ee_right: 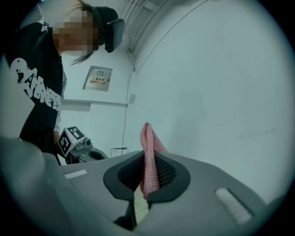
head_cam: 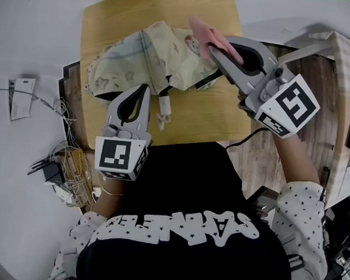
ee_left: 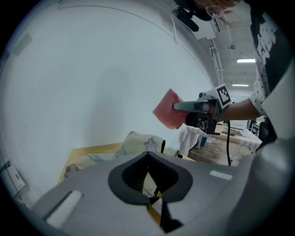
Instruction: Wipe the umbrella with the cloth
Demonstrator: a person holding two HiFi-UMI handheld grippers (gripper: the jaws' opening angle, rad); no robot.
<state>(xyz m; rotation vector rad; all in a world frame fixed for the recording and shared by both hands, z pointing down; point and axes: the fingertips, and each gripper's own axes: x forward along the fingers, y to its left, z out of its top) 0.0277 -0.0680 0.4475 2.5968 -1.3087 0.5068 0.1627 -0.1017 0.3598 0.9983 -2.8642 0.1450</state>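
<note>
- The fingers of the right gripper (head_cam: 212,47) are clamping on the pink cloth (head_cam: 203,31). In the right gripper view we are seeing it standing up between the pads, with most of it sticking out past the tips.
- The fingers of the left gripper (head_cam: 144,91) are pressing together, with nothing we can make out between them. Their tip is sitting just beside the near edge of the umbrella (head_cam: 148,53), and we cannot tell whether it is touching.
- The cloth is hanging in the air over the right end of the umbrella, so we are judging that no wiping contact is being made at this moment.
- We are worrying that the umbrella, loose and bunched, is going to slide or crumple under a stroke, since nothing is gripping it. A push toward the far edge of the surface (head_cam: 216,118) could carry it off.
- We are also thinking the cloth could pull free if it catches on a fold, because only a narrow strip is sitting between the pads.
- The umbrella is lying collapsed on the wooden surface, its long axis running roughly left to right.
- Dark parts are showing at both its right end and its near-left end, so we are not telling which way the handle is pointing.
</note>
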